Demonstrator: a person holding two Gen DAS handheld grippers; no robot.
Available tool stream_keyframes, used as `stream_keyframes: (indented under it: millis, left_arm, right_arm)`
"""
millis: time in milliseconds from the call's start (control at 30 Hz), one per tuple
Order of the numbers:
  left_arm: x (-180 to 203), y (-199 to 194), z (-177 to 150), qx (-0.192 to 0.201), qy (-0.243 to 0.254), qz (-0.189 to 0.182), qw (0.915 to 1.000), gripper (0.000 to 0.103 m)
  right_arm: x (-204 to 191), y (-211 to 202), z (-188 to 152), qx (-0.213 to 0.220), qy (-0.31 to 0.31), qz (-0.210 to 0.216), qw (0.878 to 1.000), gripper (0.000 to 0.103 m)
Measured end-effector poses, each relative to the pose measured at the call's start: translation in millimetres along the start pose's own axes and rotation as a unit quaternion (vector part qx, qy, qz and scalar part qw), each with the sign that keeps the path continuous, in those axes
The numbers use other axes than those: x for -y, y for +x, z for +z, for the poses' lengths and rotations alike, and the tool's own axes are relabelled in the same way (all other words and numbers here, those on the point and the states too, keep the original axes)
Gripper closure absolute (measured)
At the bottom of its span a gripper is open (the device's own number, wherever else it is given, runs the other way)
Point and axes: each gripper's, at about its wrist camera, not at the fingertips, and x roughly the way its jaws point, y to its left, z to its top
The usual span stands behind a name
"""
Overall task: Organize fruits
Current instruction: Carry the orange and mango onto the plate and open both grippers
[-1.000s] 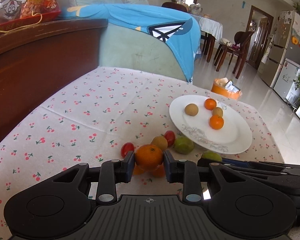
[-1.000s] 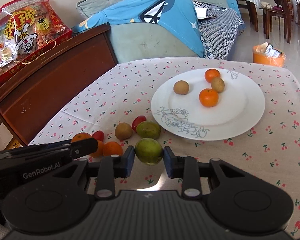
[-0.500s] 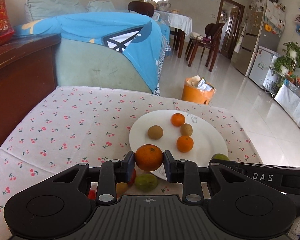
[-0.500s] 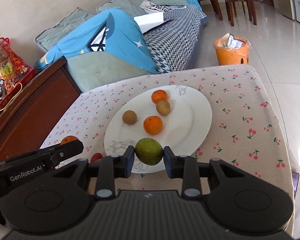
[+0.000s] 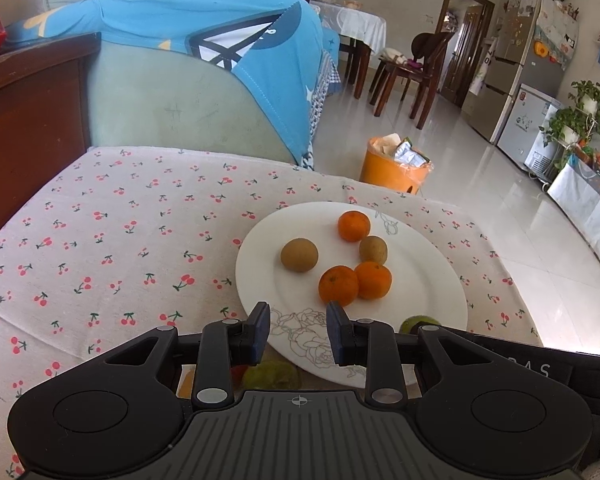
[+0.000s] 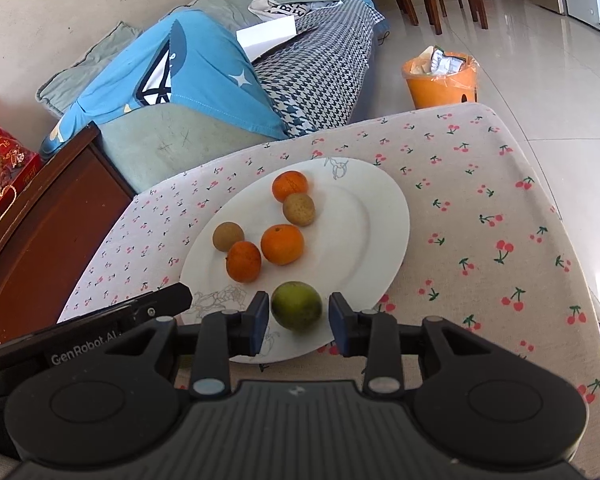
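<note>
Between right fingers: green fruit

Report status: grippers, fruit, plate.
Left gripper open, empty. Right gripper opening, green fruit between jaws, on white plate. Nothing obstructing.

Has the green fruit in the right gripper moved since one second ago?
Yes. The green fruit left the cherry-print tablecloth and now lies on the white plate, between the opening right gripper jaws.

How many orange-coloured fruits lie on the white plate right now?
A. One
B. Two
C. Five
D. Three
D: the right wrist view shows three orange fruits on the white plate, along with two brown fruits and a green fruit.
</note>
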Motion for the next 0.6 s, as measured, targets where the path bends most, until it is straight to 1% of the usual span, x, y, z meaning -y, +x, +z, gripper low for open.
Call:
stream_keyframes:
  millis: [233,333,433,600]
  left_arm:
    - [0.1,-9.2,-2.0,0.001,0.0,0.008,1.0,0.073]
    - [-3.3,-14.7,-1.8,0.002,-0.006,0.007,1.0,0.067]
    - [-8.8,-19.9,-2.0,0.001,-0.008,0.007,0.9999,0.065]
    - [-25.7,-29.4,-2.3,-0.003,-0.024,0.023,0.9994,0.064]
  right_arm:
    - [-3.4,-5.4,-1.0,0.003,-0.004,0.011,1.0,0.068]
    - [-6.6,-7.5,-3.1,-0.002,-0.01,0.02,1.0,0.067]
    - [-9.9,-8.3,-5.9,-0.007,-0.021,0.03,0.999,0.066]
    - [-18.8,-9.9,-13.1,-0.012,-0.053,0.04,0.998,0.065]
